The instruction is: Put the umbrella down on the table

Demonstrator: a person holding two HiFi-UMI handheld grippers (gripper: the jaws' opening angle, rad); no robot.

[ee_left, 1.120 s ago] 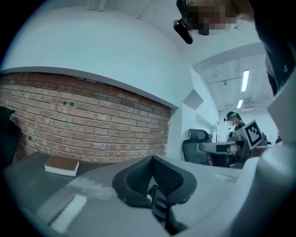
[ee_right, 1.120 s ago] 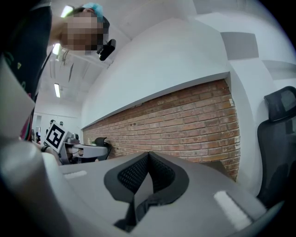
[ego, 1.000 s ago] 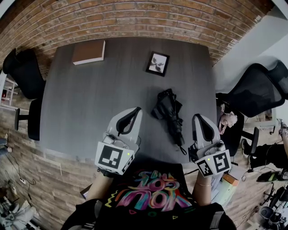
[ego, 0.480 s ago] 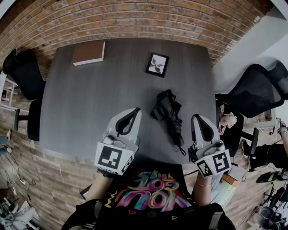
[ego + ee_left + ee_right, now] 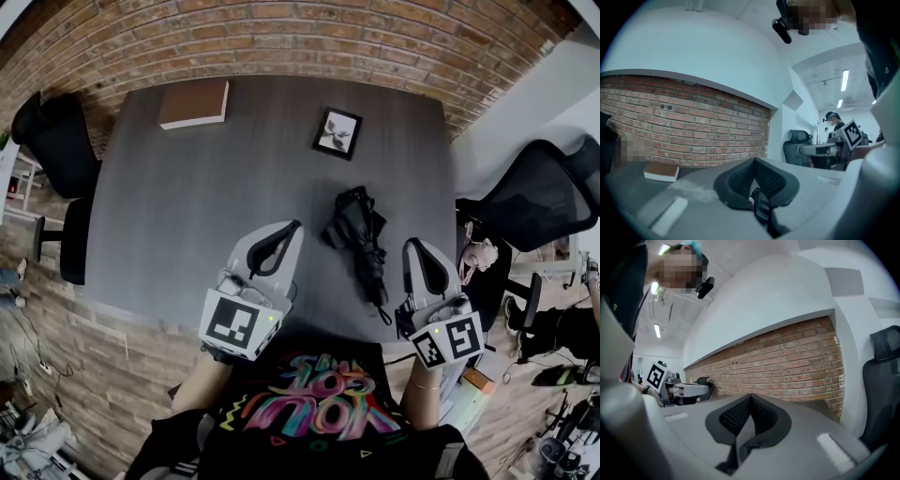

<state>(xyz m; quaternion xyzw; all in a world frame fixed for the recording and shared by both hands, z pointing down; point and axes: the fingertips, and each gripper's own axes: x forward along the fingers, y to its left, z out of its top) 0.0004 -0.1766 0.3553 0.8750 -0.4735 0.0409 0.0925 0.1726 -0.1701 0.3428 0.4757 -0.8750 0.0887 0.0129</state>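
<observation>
The folded black umbrella (image 5: pixel 361 236) lies on the grey table (image 5: pixel 178 206), its strap end toward the near edge, touched by neither gripper. My left gripper (image 5: pixel 294 226) hovers just left of it, shut and empty; in the left gripper view its pads (image 5: pixel 754 161) meet at the tip. My right gripper (image 5: pixel 411 246) is held just right of the umbrella over the table's near right corner, also shut with nothing in it (image 5: pixel 750 396). The umbrella does not show in either gripper view.
A brown book (image 5: pixel 194 104) lies at the table's far left and a small framed picture (image 5: pixel 337 132) at the far middle. Black office chairs stand left (image 5: pixel 56 141) and right (image 5: pixel 544 197). A brick wall (image 5: pixel 300 37) runs behind the table.
Only the head view has shifted slightly. Both grippers and the umbrella keep their places.
</observation>
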